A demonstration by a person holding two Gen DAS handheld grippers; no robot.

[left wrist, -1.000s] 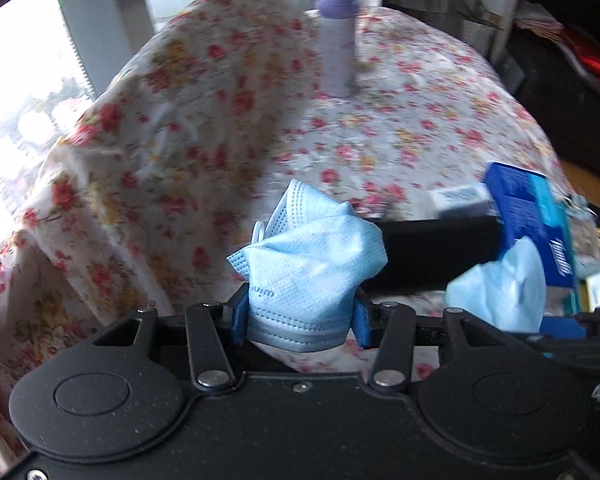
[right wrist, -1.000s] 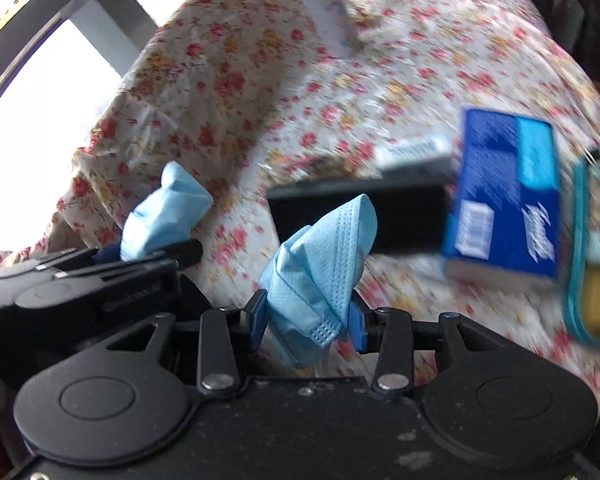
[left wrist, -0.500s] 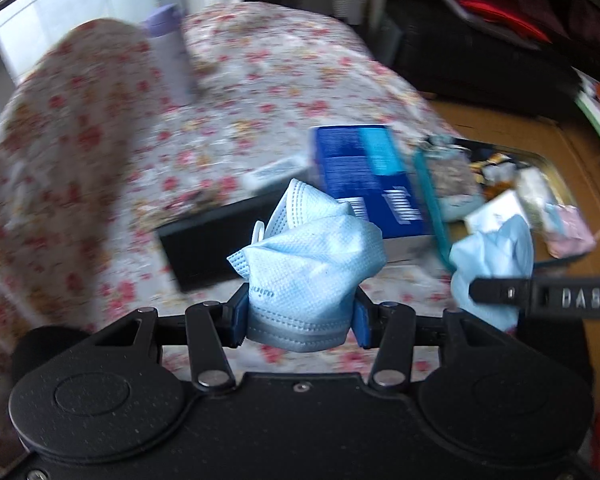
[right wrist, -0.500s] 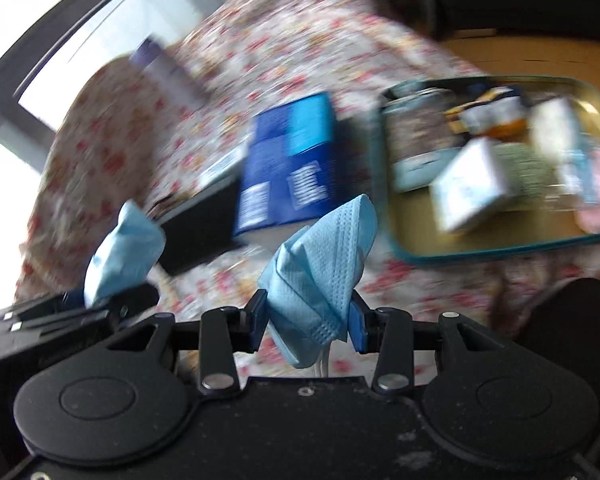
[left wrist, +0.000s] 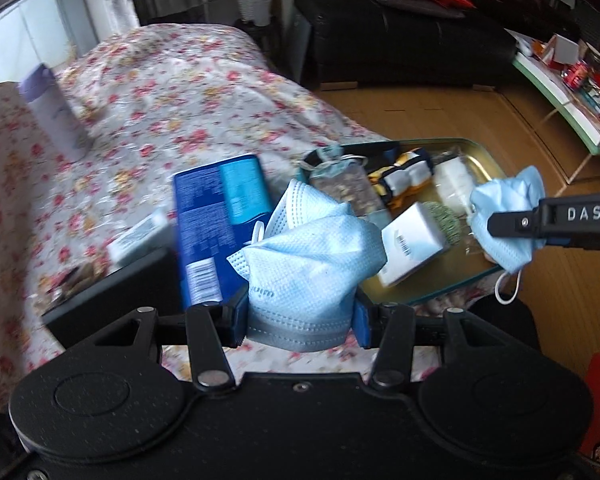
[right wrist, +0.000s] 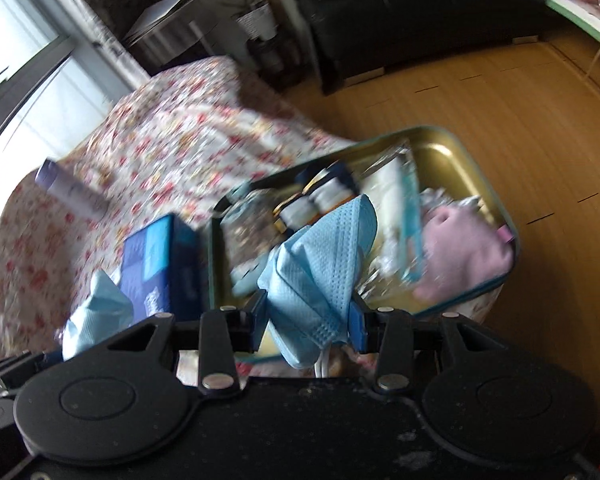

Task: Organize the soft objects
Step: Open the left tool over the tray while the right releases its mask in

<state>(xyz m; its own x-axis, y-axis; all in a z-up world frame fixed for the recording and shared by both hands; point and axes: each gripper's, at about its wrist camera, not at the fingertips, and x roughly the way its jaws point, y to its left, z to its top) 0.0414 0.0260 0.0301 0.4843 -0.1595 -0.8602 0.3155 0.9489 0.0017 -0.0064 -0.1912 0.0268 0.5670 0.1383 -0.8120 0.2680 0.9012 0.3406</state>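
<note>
My left gripper (left wrist: 300, 316) is shut on a crumpled light-blue face mask (left wrist: 308, 264), held above the floral table. My right gripper (right wrist: 309, 326) is shut on a second blue face mask (right wrist: 320, 264), held over the near edge of a gold tin tray with a teal rim (right wrist: 460, 148). In the left wrist view the right gripper (left wrist: 512, 224) and its mask (left wrist: 508, 216) hang over the tray's right side (left wrist: 476, 160). In the right wrist view the left gripper's mask (right wrist: 96, 312) shows at lower left.
The tray holds a pink cloth (right wrist: 464, 248), small boxes (left wrist: 412, 240) and packets. A blue tissue box (left wrist: 216, 216), a black box (left wrist: 112, 296) and a lilac bottle (left wrist: 52, 112) stand on the floral tablecloth (left wrist: 180, 92). Wooden floor (right wrist: 500, 88) lies to the right.
Both grippers have swung to the right with their masks, from the left part of the table to the tray. The tray has come into full view.
</note>
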